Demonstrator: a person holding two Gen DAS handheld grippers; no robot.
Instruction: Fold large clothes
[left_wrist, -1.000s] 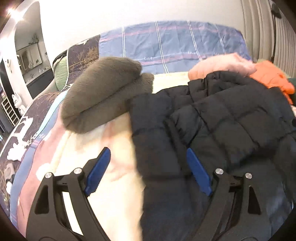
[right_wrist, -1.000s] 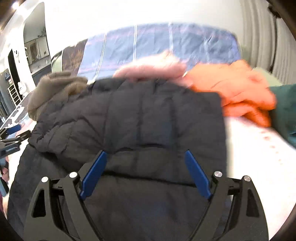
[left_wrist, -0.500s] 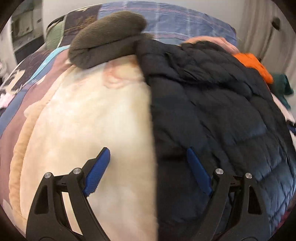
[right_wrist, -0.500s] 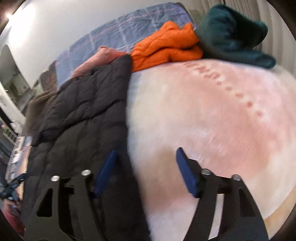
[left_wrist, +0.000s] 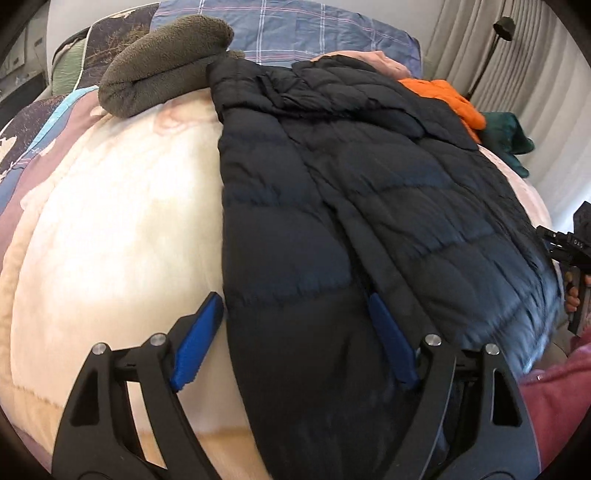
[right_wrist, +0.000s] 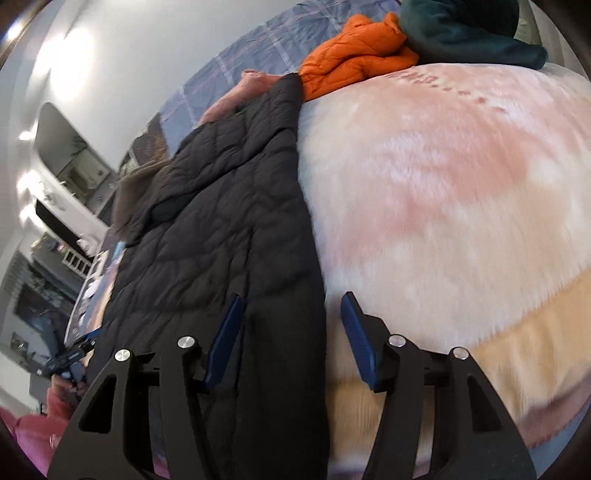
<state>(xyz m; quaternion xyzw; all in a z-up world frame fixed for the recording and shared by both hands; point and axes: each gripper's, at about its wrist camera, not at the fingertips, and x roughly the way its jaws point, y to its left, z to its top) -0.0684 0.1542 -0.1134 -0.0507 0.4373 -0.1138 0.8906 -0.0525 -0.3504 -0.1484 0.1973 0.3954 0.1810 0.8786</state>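
Observation:
A black quilted puffer jacket (left_wrist: 351, 206) lies spread lengthwise on a cream and pink fluffy blanket (left_wrist: 110, 229) on a bed; it also shows in the right wrist view (right_wrist: 207, 258). My left gripper (left_wrist: 295, 332) is open and straddles the jacket's near left edge at the hem. My right gripper (right_wrist: 291, 332) is open and straddles the jacket's near right edge. Neither grips the cloth. The right gripper's body (left_wrist: 569, 243) shows at the far right of the left wrist view, and the left gripper (right_wrist: 74, 354) at the lower left of the right wrist view.
A grey-brown fleece (left_wrist: 162, 62), an orange puffer (right_wrist: 354, 55), a pink garment (right_wrist: 251, 81) and a dark green garment (right_wrist: 465, 33) lie at the head of the bed. A blue plaid sheet (left_wrist: 295, 33) lies behind. Curtains (left_wrist: 517, 74) hang on the right.
Both grippers have drawn back from the jacket's upper part to its near hem. The left now sits at the left edge, the right at the right edge. Both stay open.

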